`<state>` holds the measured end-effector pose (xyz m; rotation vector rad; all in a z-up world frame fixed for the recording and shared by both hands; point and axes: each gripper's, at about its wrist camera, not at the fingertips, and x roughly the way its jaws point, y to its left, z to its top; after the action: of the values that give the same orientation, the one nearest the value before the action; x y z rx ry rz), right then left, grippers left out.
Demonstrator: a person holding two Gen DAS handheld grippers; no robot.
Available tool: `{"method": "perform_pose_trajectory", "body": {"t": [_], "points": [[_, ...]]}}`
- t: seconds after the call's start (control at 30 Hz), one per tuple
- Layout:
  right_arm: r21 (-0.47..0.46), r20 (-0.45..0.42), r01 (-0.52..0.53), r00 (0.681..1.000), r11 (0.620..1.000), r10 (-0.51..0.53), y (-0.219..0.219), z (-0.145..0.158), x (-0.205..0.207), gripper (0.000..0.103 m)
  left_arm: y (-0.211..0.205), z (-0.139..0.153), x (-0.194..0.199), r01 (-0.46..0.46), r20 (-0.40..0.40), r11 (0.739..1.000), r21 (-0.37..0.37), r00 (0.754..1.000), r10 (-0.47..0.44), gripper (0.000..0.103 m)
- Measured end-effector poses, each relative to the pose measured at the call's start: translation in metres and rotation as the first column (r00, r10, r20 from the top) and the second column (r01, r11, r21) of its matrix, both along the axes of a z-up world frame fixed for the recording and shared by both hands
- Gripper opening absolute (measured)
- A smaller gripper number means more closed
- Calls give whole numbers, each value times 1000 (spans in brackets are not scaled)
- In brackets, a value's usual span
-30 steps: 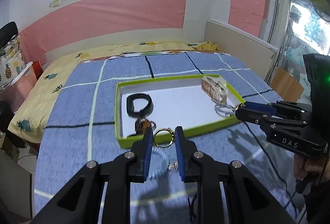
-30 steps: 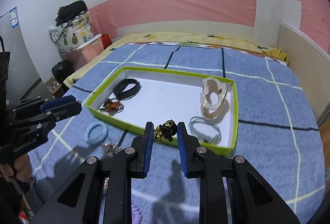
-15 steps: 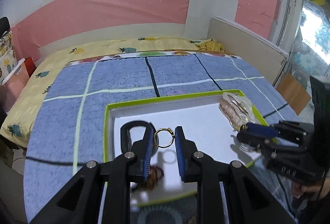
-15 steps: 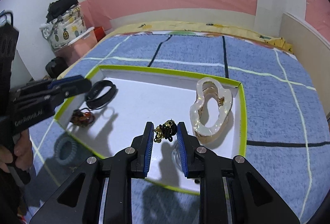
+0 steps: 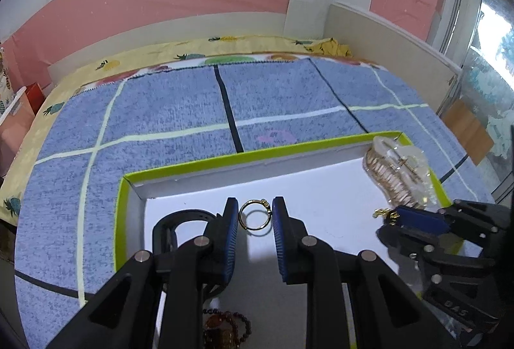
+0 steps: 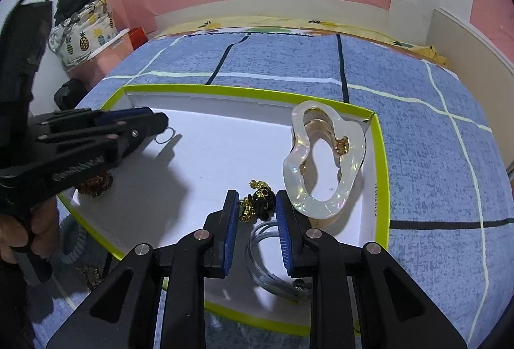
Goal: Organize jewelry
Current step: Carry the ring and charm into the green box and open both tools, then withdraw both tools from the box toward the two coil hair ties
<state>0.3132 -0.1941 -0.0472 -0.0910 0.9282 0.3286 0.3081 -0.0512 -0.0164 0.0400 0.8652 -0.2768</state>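
Observation:
A green-rimmed white tray (image 5: 180, 170) (image 6: 380, 137) lies on a blue checked blanket. My left gripper (image 5: 255, 217) is shut on a thin gold ring (image 5: 254, 215), held over the tray's far left part. In the right wrist view the same left gripper (image 6: 162, 124) shows at the left with the ring (image 6: 164, 137) at its tip. My right gripper (image 6: 257, 207) is shut on a black and gold ornament (image 6: 258, 201) above the tray floor, next to a clear hair claw (image 6: 324, 162). The left wrist view shows the right gripper (image 5: 390, 217) at the right edge with a gold bit at its tip.
In the tray lie a black band (image 5: 180, 220), a brown bead bracelet (image 5: 226, 328) (image 6: 94, 183) and a clear loop (image 6: 270, 259). A pale blue coil tie (image 6: 72, 244) and a small gold piece (image 6: 90, 275) lie on the blanket outside the tray's near left edge. A hand (image 6: 29, 230) holds the left gripper.
Both grippers have moved forward and down from in front of the tray to over its inside, each still holding its piece. The tray now looms larger in both views.

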Motion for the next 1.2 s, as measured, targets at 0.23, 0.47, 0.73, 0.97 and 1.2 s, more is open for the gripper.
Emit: {"method": "perform_pose_trajectory", "body": {"t": [0.23, 0.47, 0.73, 0.97, 1.2], "points": [[9, -4, -3, 1000, 1000, 3, -2, 4, -4, 35, -7, -7, 4, 14, -28, 1000, 16, 1000, -13, 23], [22, 26, -16, 1000, 1000, 15, -3, 14, -17, 38, -5, -1, -6, 32, -24, 999, -31, 999, -33, 27], [36, 78, -34, 996, 999, 31, -7, 32, -50, 39, 15, 19, -40, 22, 8, 997, -79, 1000, -21, 27], [68, 137, -32, 990, 997, 22, -17, 52, -94, 39, 35, 38, -93, -28, 56, 994, -102, 998, 34, 27], [91, 180, -20, 984, 996, 3, -26, 65, -141, 39, 46, 46, -149, -70, 88, 992, -107, 993, 80, 27]]}}
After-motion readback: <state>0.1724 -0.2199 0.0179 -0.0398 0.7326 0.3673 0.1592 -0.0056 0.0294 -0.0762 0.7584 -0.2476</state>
